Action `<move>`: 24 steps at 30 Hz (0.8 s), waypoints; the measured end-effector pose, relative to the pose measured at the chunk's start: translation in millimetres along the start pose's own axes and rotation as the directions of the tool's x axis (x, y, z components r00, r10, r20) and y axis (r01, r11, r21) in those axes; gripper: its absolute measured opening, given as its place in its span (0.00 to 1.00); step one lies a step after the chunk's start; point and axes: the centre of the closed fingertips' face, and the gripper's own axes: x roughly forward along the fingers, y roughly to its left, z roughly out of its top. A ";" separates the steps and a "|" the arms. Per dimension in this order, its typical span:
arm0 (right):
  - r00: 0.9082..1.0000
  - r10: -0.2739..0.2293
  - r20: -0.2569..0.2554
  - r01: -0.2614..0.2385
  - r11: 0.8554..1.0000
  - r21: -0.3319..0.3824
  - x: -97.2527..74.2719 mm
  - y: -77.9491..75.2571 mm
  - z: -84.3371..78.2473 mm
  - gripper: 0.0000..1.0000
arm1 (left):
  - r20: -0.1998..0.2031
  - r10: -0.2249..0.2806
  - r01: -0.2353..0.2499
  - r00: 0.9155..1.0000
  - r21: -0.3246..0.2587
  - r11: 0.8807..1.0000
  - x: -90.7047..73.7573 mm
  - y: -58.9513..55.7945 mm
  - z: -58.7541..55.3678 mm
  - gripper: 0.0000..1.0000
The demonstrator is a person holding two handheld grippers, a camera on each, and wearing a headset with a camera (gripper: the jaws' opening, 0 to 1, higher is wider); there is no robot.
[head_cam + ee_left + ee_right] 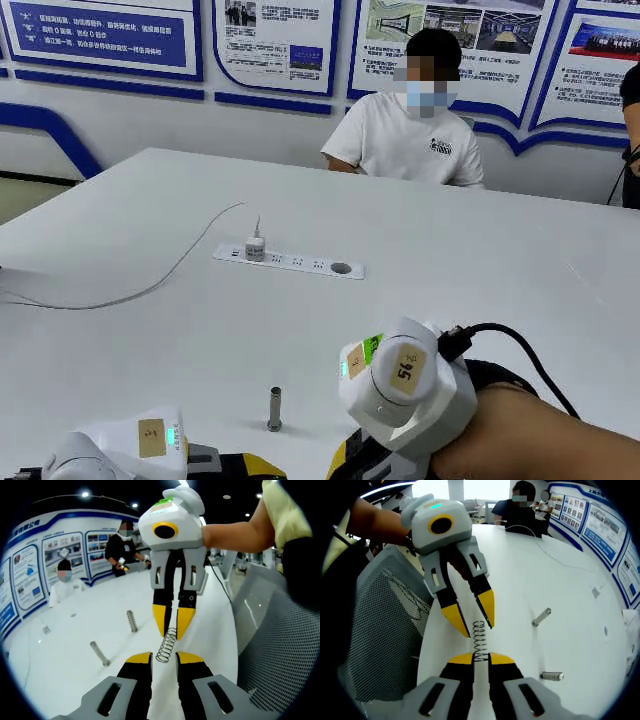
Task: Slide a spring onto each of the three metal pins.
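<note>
A loose spring spans the gap between my two grippers, which face each other tip to tip. My right gripper is shut on one end of it. My left gripper stands open, its yellow fingertips on either side of the spring's other end. On the white table beyond, a bare metal pin stands upright. Farther off stands a second pin wearing a spring. In the right gripper view the bare pin and the sprung pin lie to the right. The head view shows the bare pin between the gripper bodies.
A power strip with a white plug and a trailing cable lies mid-table. A person sits at the far side. A grey mesh chair stands by the table's near edge, under the grippers.
</note>
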 end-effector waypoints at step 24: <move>1.000 -0.007 0.023 0.008 0.999 -0.047 -14.7 6.6 18.4 0.12 | -0.014 -0.005 0.006 1.000 0.046 0.999 1.0 -3.7 -2.4 0.12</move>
